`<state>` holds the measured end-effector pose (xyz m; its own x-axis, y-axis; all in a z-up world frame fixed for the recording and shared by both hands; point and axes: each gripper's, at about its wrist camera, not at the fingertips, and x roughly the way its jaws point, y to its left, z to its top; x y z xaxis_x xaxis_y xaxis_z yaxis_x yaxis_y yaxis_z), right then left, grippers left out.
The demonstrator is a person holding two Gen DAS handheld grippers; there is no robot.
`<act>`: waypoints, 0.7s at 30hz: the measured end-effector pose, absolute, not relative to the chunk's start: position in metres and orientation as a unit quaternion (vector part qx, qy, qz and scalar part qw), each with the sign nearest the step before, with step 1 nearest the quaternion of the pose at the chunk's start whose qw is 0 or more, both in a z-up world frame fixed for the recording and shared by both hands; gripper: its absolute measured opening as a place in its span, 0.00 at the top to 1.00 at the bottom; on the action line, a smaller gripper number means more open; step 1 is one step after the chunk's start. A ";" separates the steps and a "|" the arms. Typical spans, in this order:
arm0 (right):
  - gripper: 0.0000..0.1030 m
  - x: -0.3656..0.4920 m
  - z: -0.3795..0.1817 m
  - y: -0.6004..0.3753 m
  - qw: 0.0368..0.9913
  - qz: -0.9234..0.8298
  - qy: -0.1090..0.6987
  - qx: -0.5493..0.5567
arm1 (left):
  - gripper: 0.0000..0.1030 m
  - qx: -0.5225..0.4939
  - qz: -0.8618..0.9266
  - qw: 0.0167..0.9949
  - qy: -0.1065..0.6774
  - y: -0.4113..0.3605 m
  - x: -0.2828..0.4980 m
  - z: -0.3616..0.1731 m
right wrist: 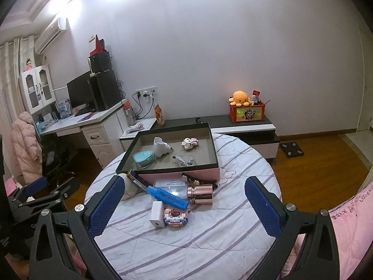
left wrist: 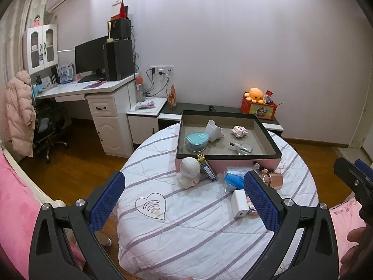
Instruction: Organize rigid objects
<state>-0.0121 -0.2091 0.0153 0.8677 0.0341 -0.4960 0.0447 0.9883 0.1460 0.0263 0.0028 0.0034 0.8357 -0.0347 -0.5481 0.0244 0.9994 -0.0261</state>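
Partly hidden white figurine point(right wrist: 130, 187) behind right tongs point(right wrist: 184, 206), block toy point(left wrist: 251, 206) behind left tongs point(left wrist: 184, 200)

**Hidden and cut off**

In the left wrist view, the pad of the left gripper point(left wrist: 184, 200) covers part of the rose-gold cylinder point(left wrist: 272, 179) and most of the small block model point(left wrist: 251, 206). The blue tube's point(right wrist: 168, 197) lettering is too small to read. The white figurine point(right wrist: 130, 187) sits half behind a pad, possibly touching the tray point(right wrist: 177, 176).
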 end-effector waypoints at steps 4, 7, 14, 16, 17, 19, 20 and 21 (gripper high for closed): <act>0.00 -0.016 0.016 -0.206 0.964 0.001 0.255 0.074 | 0.00 -0.007 -0.017 0.958 0.286 0.001 0.023 0.004; 0.00 -0.017 0.016 -0.205 0.964 0.003 0.256 0.072 | 0.00 -0.007 -0.017 0.958 0.286 0.001 0.022 0.003; 0.00 -0.017 0.016 -0.204 0.964 0.004 0.256 0.072 | 0.00 -0.007 -0.016 0.958 0.287 0.000 0.022 0.003; 0.00 -0.017 0.016 -0.204 0.964 0.003 0.256 0.071 | 0.00 -0.008 -0.016 0.958 0.287 -0.001 0.021 0.003; 0.00 -0.017 0.015 -0.204 0.964 0.004 0.257 0.072 | 0.00 -0.007 -0.016 0.958 0.286 0.000 0.021 0.003; 0.00 -0.017 0.016 -0.203 0.964 0.004 0.256 0.070 | 0.00 -0.007 -0.016 0.958 0.286 0.000 0.021 0.003; 0.00 -0.018 0.016 -0.203 0.964 0.004 0.256 0.070 | 0.00 -0.007 -0.016 0.958 0.286 0.000 0.021 0.003; 0.00 -0.017 0.016 -0.203 0.964 0.005 0.256 0.071 | 0.00 -0.007 -0.017 0.958 0.287 0.000 0.021 0.003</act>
<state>-0.0173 -0.2032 0.0156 0.8684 0.0457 -0.4937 0.0274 0.9898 0.1399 0.0211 0.0004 0.0030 0.8350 -0.0362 -0.5490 0.0281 0.9993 -0.0232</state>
